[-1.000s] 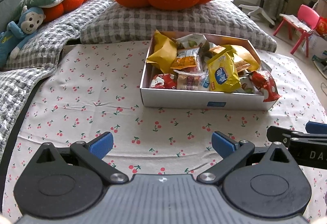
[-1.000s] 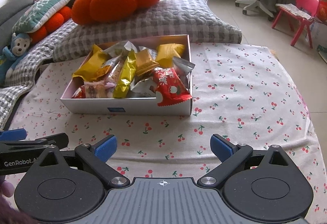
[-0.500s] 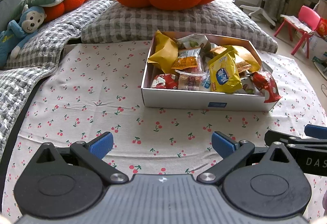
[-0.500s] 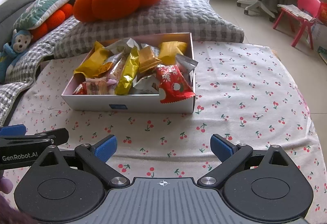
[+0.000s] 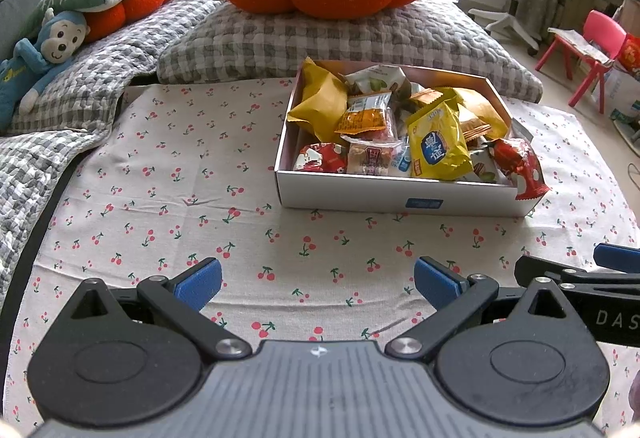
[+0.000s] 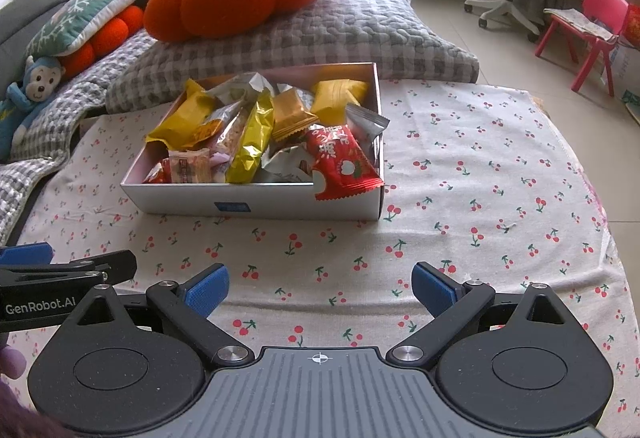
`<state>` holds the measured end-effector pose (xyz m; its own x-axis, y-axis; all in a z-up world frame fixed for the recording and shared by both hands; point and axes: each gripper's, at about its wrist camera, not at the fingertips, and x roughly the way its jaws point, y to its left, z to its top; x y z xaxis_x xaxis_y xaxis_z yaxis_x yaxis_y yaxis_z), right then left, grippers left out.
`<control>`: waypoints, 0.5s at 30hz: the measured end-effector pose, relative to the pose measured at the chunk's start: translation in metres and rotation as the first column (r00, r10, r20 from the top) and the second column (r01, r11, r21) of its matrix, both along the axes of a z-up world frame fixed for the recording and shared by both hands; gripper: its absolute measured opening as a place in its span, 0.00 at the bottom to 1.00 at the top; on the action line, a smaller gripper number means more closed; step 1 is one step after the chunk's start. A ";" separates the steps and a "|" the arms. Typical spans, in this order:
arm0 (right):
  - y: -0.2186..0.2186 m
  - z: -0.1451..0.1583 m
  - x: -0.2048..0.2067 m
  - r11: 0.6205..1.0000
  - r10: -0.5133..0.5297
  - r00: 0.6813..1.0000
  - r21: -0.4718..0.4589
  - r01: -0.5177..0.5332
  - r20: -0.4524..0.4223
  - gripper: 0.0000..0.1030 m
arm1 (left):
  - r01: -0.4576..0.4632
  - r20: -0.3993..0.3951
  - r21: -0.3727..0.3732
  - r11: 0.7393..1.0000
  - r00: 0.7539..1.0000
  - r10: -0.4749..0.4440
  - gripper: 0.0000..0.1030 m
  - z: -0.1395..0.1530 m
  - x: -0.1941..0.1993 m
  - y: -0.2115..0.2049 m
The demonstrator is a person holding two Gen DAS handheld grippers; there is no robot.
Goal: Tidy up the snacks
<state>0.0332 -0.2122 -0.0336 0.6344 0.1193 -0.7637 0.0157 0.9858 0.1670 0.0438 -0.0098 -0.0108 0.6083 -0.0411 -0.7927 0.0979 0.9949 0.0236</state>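
1. Now, both tongs spread wide and empty: left gripper (image 5: 318,284) and right gripper (image 6: 320,288) side by side, low over the cherry-print cloth (image 5: 180,198), well short of the goods.
2. Snacks all heaped in the white box (image 6: 280,200) on that cloth, none seen lying loose outside it. Fits a pile just gathered in, or a jumble waiting to be sorted out; impossible to call from here.
3. Red packet (image 6: 340,162) draped over the near right corner of the box, tail hanging past the rim. Easiest pickings, probably.
4. Yellow packet (image 5: 434,144) propped high near the front wall, leaning on its neighbours.
5. Handling guess: light, puffy film pouches, slick and crinkly, likely to squirm under the pads. Contents possibly brittle, so gentle squeeze advised.
6. Best hold: a crimped end seam or a flat edge, not the air-filled belly.
7. Box itself: thin card, light, liable to slide on the cloth if nudged.
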 end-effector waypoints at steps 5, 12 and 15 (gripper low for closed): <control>0.000 0.000 0.000 1.000 0.000 1.000 0.000 0.000 0.000 0.96 | -0.001 0.000 0.000 1.000 1.000 0.001 1.00 0.000 0.000 0.000; 0.000 0.000 0.000 1.000 0.000 1.000 0.000 0.000 0.000 0.96 | 0.001 0.000 0.001 1.000 1.000 -0.001 1.00 0.000 0.000 0.000; 0.001 0.000 -0.001 1.000 0.002 1.000 0.002 -0.002 0.002 0.96 | 0.001 -0.003 0.001 1.000 1.000 -0.001 1.00 0.000 0.000 -0.001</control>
